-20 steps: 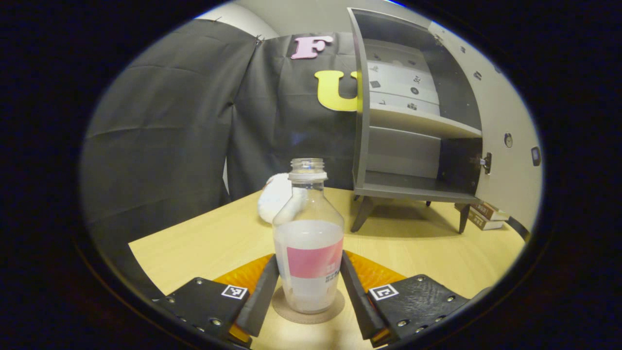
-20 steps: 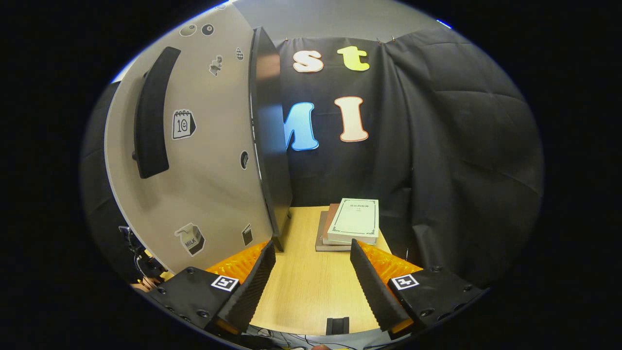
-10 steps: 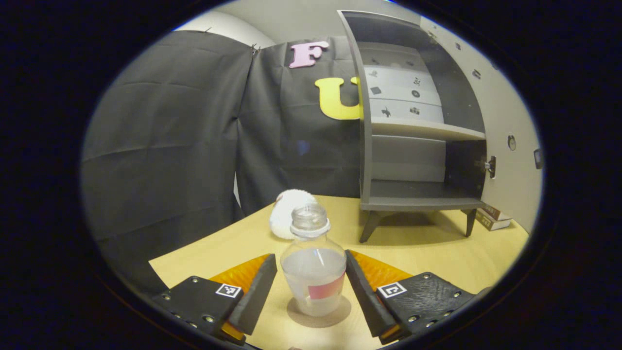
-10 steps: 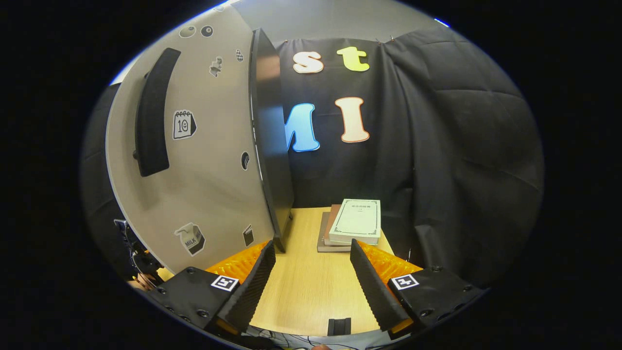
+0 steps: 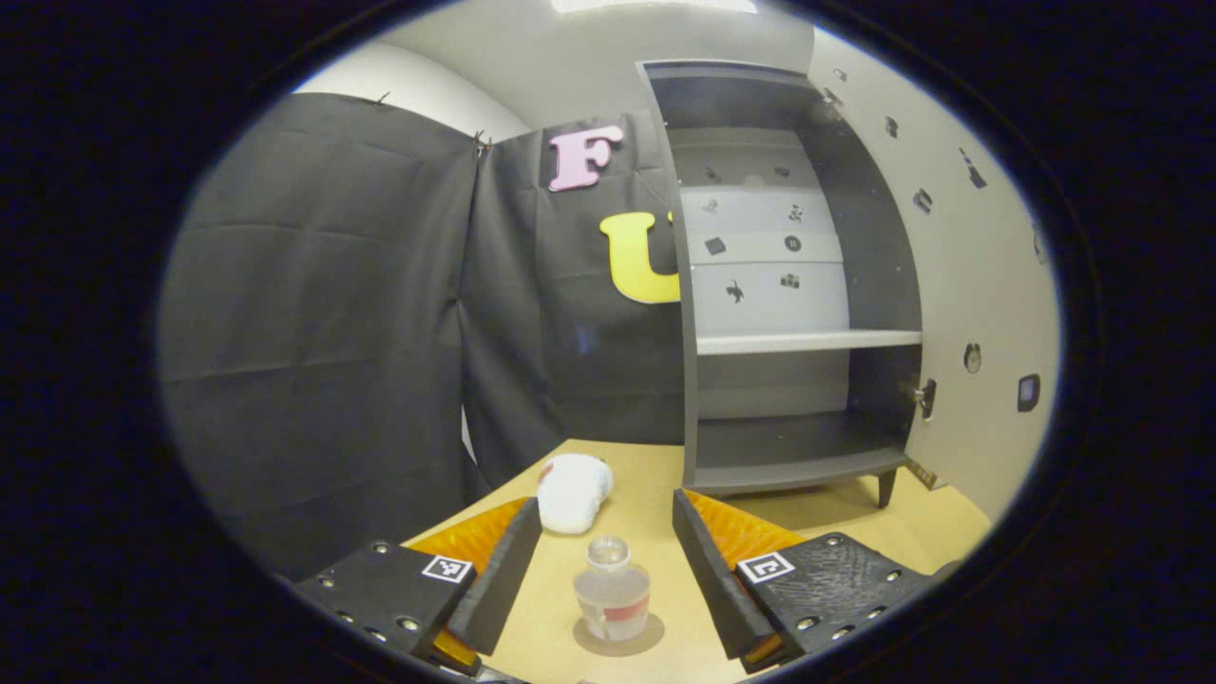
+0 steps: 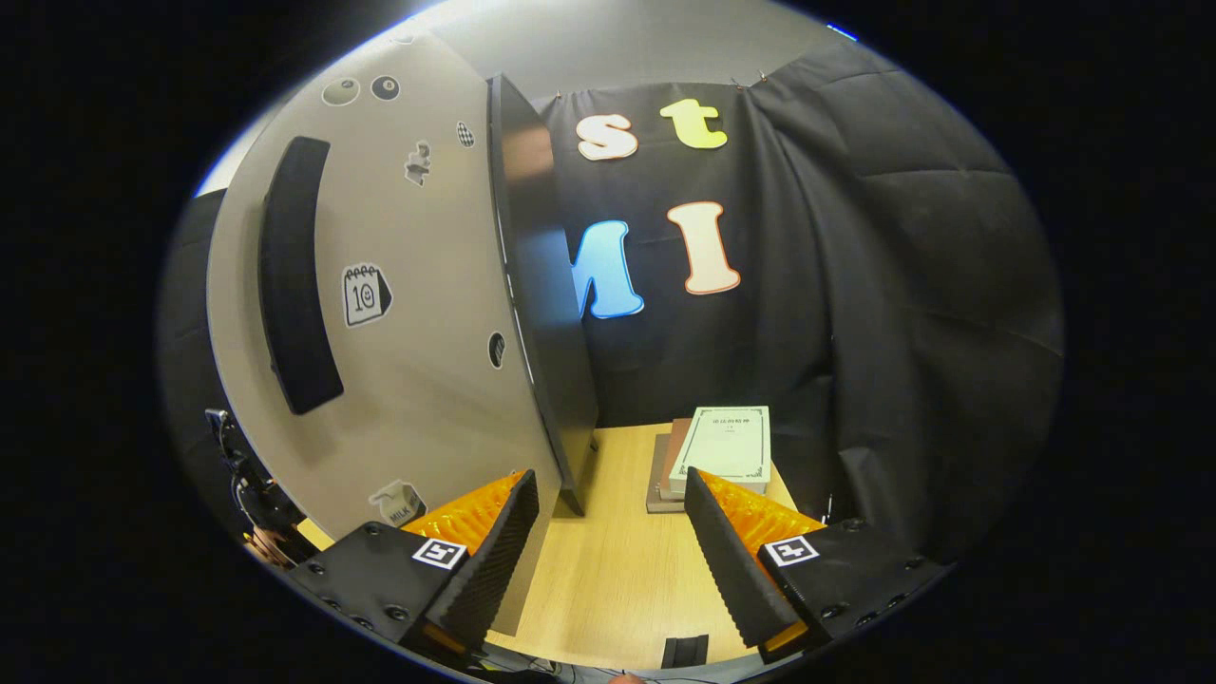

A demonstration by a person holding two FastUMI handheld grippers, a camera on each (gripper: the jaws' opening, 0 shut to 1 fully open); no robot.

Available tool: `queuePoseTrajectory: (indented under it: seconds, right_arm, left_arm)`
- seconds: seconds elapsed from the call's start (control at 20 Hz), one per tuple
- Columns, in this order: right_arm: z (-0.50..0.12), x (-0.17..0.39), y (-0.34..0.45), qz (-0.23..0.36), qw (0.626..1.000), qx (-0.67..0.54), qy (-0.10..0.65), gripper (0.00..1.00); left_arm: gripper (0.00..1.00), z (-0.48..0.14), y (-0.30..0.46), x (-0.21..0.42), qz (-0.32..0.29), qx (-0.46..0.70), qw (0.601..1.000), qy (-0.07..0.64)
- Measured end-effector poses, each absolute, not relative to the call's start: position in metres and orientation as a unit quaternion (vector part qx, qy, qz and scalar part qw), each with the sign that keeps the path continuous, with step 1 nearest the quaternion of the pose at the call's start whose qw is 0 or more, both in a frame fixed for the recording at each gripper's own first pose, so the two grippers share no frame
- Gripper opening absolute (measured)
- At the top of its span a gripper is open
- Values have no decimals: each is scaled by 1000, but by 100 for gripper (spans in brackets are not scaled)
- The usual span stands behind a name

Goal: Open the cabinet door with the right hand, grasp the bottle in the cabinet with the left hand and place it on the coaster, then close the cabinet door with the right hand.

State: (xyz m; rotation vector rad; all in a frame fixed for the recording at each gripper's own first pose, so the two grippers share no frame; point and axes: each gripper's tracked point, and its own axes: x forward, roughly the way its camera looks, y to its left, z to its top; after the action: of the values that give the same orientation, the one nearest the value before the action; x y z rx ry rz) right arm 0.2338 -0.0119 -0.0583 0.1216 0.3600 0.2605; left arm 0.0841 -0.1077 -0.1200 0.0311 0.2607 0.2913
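Note:
In the left gripper view a clear uncapped bottle (image 5: 613,599) with a pink label stands upright on a round brown coaster (image 5: 617,635) on the wooden table. My left gripper (image 5: 606,556) is open, raised above and behind the bottle, its fingers apart from it. The grey cabinet (image 5: 788,313) stands at the back right with empty shelves and its door (image 5: 978,313) swung wide. In the right gripper view the door (image 6: 408,313) with its long dark handle (image 6: 294,285) fills the left; my right gripper (image 6: 608,541) is open, just beside the door's lower edge.
A white plush thing (image 5: 572,492) lies on the table behind the bottle. A stack of books (image 6: 717,454) sits by the booth wall, right of the door. The table's near edge (image 6: 608,655) runs just below my right gripper.
My left gripper has let go of the bottle and risen up and back; the bottle stays on the coaster. My right gripper has moved slightly toward the door.

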Motion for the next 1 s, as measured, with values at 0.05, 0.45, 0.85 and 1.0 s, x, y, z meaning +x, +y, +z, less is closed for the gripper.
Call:
queuePoseTrajectory:
  seconds: [0.05,0.45,0.85,1.0]
  right_arm:
    - [-55,236,-11,133,973,63,175,92]
    - [2,245,-3,156,977,81,124,98]
    - [34,242,26,135,984,61,98,92]
    - [38,240,29,104,990,12,89,94]
  left_arm:
    - [86,-99,-107,82,149,14,980,128]
    - [85,40,-116,71,124,-4,990,72]
    - [84,55,-88,76,76,-11,994,79]
    - [84,52,-59,75,68,-11,995,78]
